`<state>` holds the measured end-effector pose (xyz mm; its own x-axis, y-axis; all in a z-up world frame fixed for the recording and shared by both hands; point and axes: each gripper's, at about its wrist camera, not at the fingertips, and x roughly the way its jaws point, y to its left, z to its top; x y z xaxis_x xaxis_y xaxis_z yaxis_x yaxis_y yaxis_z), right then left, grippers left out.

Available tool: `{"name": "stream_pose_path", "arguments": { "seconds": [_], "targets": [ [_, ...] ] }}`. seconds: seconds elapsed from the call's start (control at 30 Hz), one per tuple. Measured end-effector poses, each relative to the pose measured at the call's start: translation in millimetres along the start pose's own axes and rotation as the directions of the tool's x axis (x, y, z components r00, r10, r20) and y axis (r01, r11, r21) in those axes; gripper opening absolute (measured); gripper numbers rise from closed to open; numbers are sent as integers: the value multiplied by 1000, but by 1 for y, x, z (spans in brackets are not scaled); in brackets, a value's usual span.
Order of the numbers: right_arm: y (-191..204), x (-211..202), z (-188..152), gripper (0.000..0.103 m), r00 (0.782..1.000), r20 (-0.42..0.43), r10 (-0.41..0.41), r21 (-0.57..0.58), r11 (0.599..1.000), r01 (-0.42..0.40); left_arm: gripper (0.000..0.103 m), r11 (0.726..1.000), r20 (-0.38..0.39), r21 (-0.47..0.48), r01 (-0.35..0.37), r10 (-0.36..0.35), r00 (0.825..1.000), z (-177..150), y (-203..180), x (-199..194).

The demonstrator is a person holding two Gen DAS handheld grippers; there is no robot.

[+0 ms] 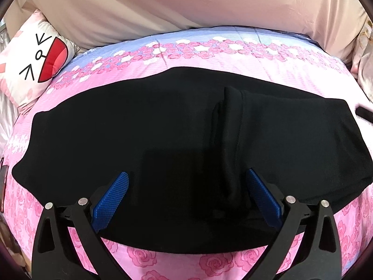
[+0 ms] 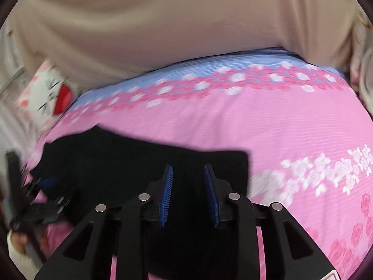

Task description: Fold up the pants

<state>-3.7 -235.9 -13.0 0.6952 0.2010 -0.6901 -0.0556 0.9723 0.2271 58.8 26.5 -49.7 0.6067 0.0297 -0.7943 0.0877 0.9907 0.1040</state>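
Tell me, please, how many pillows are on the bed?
1: the pillow lies at the far left corner of the bed, left of the pants. Others may be out of view.

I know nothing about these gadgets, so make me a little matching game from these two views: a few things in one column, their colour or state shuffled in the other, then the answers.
Things:
1. pants
2. cartoon-face pillow
3. left gripper
4. right gripper

Descriptions:
A. fingers spread wide over the cloth
B. black, laid flat across the pink rose bedspread
C. fingers close together, a narrow gap between the blue pads
D. white and pink, at the bed's far left corner

Pairs: 1-B, 2-D, 3-A, 4-C
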Motion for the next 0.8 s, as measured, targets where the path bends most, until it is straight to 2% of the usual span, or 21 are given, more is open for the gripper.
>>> {"name": "stream_pose_path", "arguments": {
  "seconds": [0.13,0.27,0.3,0.37,0.43,0.47,0.53,0.6,0.67,0.73,0.8],
  "targets": [
    [8,16,-37,27,992,-86,-96,-85,992,89,98,1000,0,-1,11,-11,1000,-1,1,1],
    [11,-11,-41,30,997,-35,-64,-40,997,62,98,1000,0,-2,14,-14,1000,0,1,0],
    [15,-18,-41,32,999,-19,-45,-49,998,44,98,1000,-1,-3,15,-15,1000,0,1,1],
    [22,-17,-44,48,999,-31,-30,-74,997,28,98,1000,-2,-10,24,-24,1000,-1,2,1],
    [22,9,-53,48,991,-84,-100,-120,989,90,98,999,-6,-23,37,-38,999,-1,6,1],
    [25,9,-56,48,992,-54,-116,-135,985,107,98,998,-5,-36,49,-49,999,-2,10,-1],
    [33,3,-55,49,990,-46,-137,-139,982,129,98,992,19,-90,86,-84,996,-5,29,-11],
    [41,-3,-54,49,993,-24,-112,-146,983,107,98,976,51,-179,121,-114,992,-9,62,-22],
    [48,-5,-56,50,996,-4,-90,-160,983,89,98,960,68,-268,84,-68,995,-13,97,-31],
    [53,-1,-60,51,995,6,-100,-178,979,100,98,929,84,-369,14,18,996,-20,143,-41],
    [54,5,-64,54,995,7,-103,-173,979,103,98,875,92,-481,-61,120,989,-31,193,-49]
  ]
}}
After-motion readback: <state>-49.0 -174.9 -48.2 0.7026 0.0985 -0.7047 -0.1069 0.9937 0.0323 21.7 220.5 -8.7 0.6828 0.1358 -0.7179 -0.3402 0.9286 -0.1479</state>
